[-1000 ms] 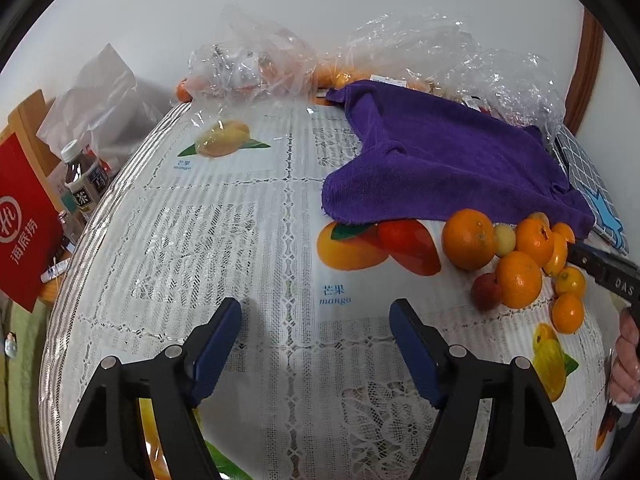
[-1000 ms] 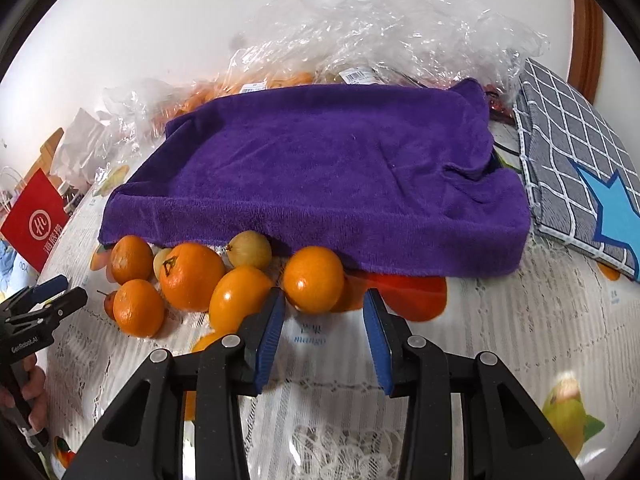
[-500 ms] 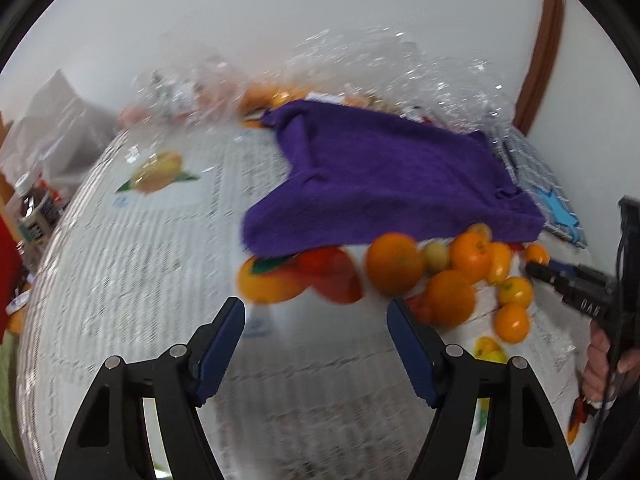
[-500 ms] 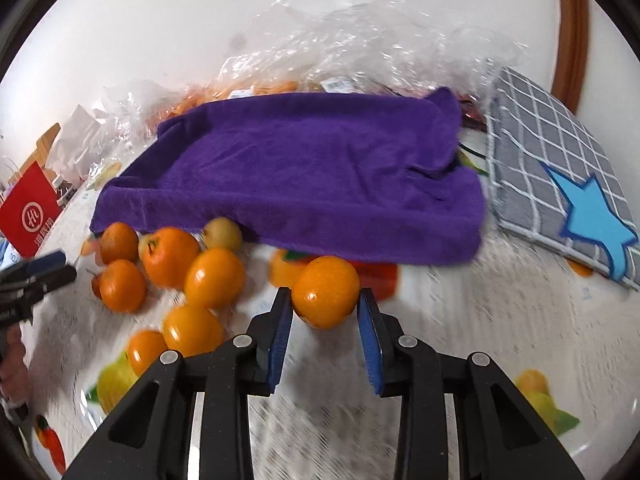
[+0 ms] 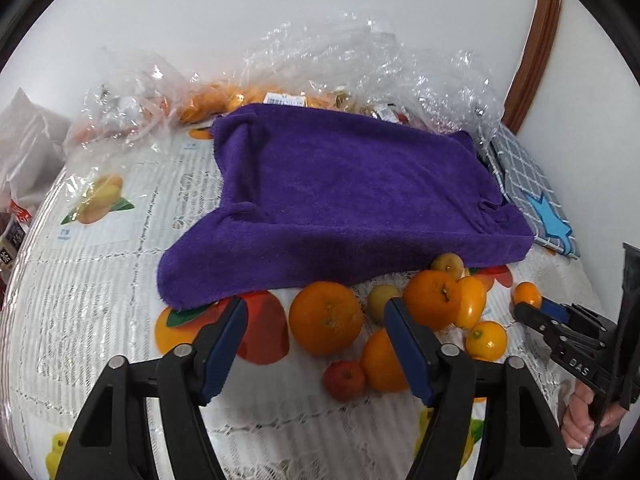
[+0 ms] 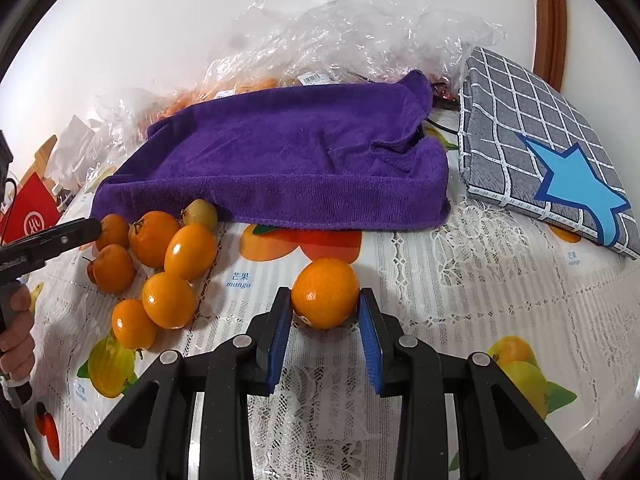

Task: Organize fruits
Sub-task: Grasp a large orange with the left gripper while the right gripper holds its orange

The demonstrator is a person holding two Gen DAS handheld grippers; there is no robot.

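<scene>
between right jaws, round orange (image 6: 325,292), stem down

Bright, even light, soft shadows, sharp focus (fisheye bending and dark corners at the edges).

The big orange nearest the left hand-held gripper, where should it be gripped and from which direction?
Grip the big orange across its widest middle, coming down from the near side, where the left hand-held gripper is open. It is round, so only the widest part gives the pads hold. Its left flank is clear; a yellow-green fruit and a small red fruit crowd its right.
</scene>
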